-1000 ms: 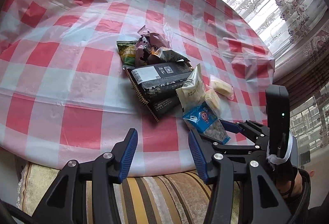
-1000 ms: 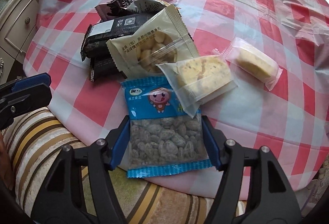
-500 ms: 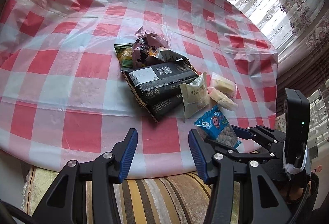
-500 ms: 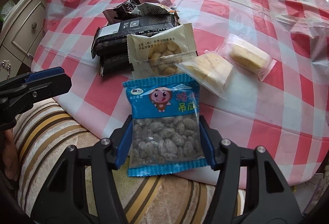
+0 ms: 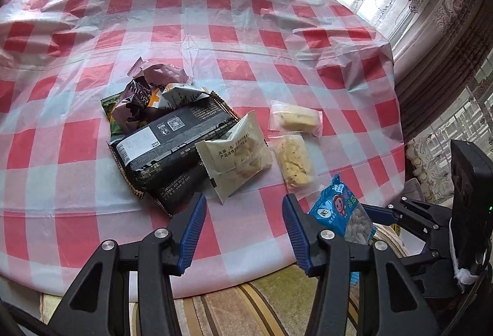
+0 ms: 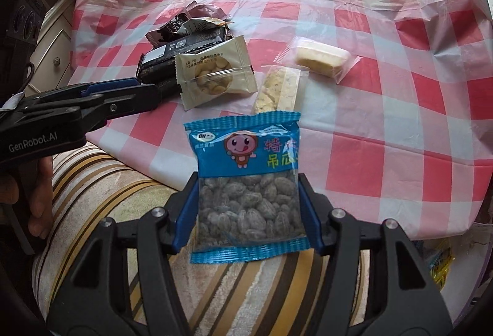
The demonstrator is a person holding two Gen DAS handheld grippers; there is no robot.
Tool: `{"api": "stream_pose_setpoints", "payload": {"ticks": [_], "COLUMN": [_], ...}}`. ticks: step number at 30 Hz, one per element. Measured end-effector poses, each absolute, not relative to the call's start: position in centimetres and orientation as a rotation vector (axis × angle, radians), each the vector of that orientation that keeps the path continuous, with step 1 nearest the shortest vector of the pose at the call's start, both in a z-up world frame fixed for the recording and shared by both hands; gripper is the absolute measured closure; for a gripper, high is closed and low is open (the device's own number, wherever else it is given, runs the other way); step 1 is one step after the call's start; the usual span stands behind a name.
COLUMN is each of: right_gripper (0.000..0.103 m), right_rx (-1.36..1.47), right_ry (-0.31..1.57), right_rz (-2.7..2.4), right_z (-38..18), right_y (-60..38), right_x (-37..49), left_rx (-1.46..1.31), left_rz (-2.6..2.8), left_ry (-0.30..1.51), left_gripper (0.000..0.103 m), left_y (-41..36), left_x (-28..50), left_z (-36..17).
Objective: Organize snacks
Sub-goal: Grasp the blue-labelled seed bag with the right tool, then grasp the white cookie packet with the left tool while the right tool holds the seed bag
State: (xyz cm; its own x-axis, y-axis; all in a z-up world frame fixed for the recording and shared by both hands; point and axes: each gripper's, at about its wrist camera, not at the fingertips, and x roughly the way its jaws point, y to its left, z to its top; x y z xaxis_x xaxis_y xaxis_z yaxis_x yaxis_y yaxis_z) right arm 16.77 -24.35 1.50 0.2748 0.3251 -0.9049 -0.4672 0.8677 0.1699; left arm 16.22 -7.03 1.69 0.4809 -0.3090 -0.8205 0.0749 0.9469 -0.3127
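Note:
A blue packet of grey seeds hangs off the table, with my right gripper shut on its lower half. That packet and gripper also appear at the right of the left wrist view. My left gripper stands open and empty over the table's near edge. Just beyond it lie black packets, a cream packet of biscuits, brown wrappers and two clear-wrapped cakes. The cream packet leans on the black ones.
A red-and-white checked cloth covers the round table. A striped cushion sits below its near edge. A cabinet with drawers stands at the left, curtains at the right. A hand holds the left gripper.
My right gripper lifted the blue packet from under a wrapped cake and drew it back past the table's edge. The cake now lies flat. My left gripper shifted sideways, still open.

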Motion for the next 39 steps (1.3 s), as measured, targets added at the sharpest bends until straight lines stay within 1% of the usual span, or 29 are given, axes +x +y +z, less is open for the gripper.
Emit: {"api": "stream_pose_setpoints", "payload": {"ticks": [13,20,25,26,27,29,34,39], "right_gripper": [0.040,0.040,0.040,0.040,0.040,0.040,0.040,0.040], "right_rx": [-0.043,-0.025,-0.019,-0.014,-0.006,0.002,0.028,0.055], "right_ry": [1.133,1.110,1.093,1.092,1.092,1.089,1.079,1.065], "right_rz": [0.340,0.269,0.232,0.229,0.227,0.220,0.197,0.149], "right_z": [2.5,2.6,2.6,2.5,2.5,2.4,2.4,2.6], "right_y": [-31.5,-34.3,-35.6,-35.8,-36.1,-36.6,-38.2,-40.7], "right_x": [16.8,16.4,16.2,16.1,16.1,15.9,15.5,15.1], "left_rx": [-0.171,-0.049,0.051,0.077,0.108,0.139,0.150,0.136], "left_rz": [-0.324,-0.248,-0.198,-0.191,-0.179,-0.180,-0.195,-0.250], "left_ry": [1.142,1.222,1.232,1.228,1.222,1.211,1.204,1.165], "left_gripper": [0.051,0.051,0.051,0.052,0.059,0.064,0.065,0.065], "left_y": [-14.7,-17.8,-19.1,-19.4,-19.8,-20.3,-20.8,-22.3], "left_x": [20.7,23.1,23.8,23.9,23.9,24.0,23.9,23.2], "left_z": [-0.2,-2.3,-3.1,-3.1,-3.1,-3.0,-2.8,-1.4]}}
